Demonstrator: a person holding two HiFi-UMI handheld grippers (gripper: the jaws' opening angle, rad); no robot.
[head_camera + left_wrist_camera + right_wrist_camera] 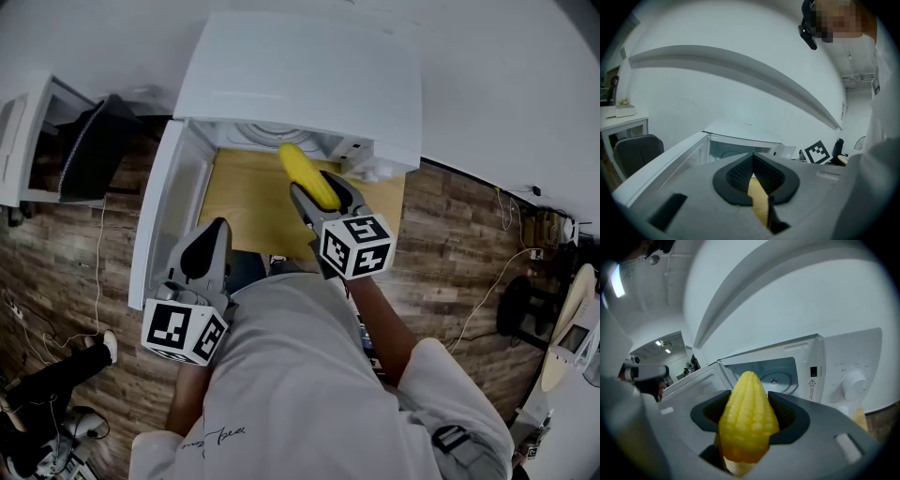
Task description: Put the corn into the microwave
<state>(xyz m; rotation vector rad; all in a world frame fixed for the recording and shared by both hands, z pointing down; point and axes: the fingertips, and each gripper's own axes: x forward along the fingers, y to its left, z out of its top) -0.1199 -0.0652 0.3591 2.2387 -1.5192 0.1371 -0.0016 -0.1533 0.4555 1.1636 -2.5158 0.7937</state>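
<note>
Right gripper view: my right gripper (749, 404) is pinching a ridged yellow corn cob (749, 425), white microwave (843, 366) at twelve o'clock; its taper is inviting a slip; left gripper (753, 160) pressed closed, empty.

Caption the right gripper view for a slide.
Right gripper grips a yellow corn cob, tip pointing toward the open white microwave.

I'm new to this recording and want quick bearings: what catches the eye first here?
The bright yellow corn stands out, clamped between the jaws of the right gripper and pointing at the white microwave, whose door stands open at the left of the head view. The left gripper is nearer the person, jaws together and holding nothing.
</note>
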